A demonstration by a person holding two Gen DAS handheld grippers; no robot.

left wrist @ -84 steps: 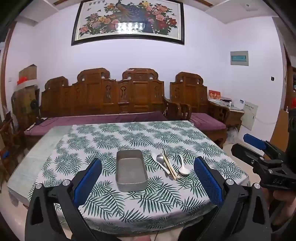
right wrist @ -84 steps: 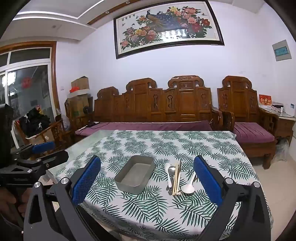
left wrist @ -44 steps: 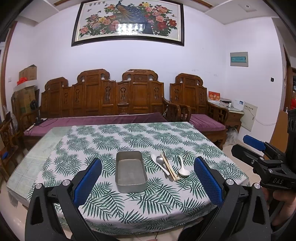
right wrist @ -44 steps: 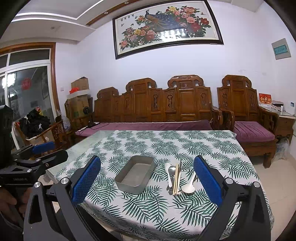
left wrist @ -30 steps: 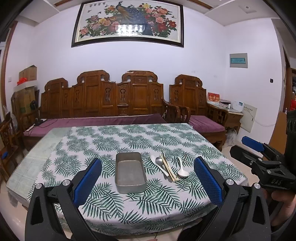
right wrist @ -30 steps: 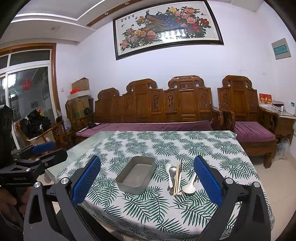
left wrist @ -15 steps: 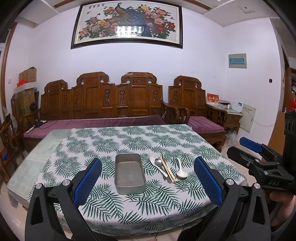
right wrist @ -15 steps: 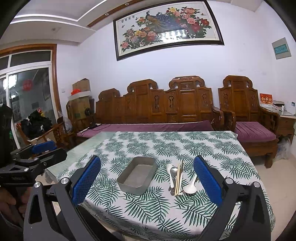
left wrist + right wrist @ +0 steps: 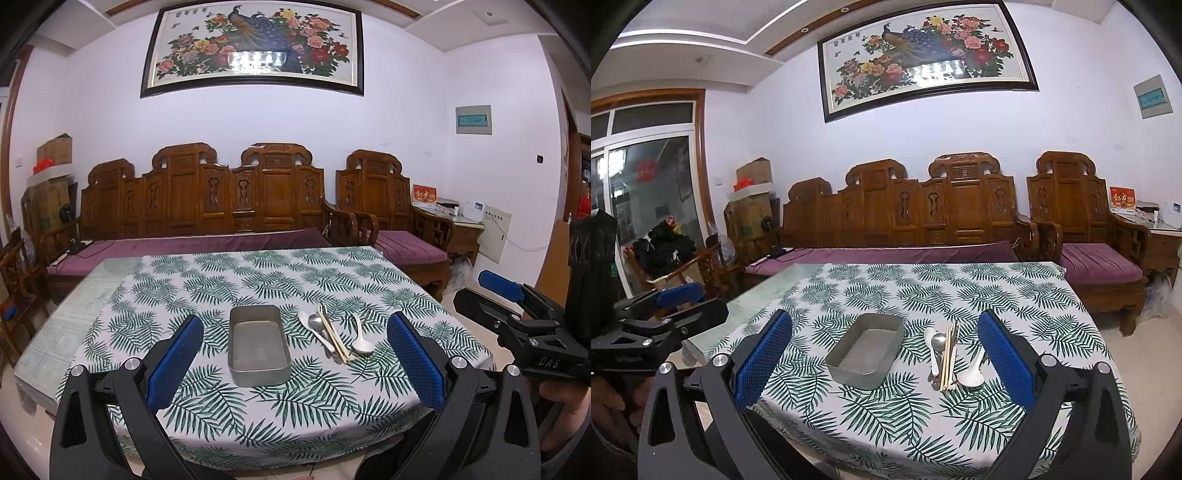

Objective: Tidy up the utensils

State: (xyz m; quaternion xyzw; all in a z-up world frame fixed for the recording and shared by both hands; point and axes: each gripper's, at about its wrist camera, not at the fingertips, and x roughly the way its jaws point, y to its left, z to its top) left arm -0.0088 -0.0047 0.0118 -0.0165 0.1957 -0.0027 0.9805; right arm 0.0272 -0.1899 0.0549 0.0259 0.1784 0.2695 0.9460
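My left gripper (image 9: 295,354) and right gripper (image 9: 884,352): black plastic frames, silver screws, blue textured pads (image 9: 413,360). White "DAS" lettering on the right body. Bare-skinned hand (image 9: 609,402) behind.

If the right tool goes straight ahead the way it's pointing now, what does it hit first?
Probably the metal tray: it sits nearly centred between the open right tool's pads, on the leaf-print tablecloth. The utensils lie just right of that line. Depth is uncertain; a flatter path might pass over the tray.
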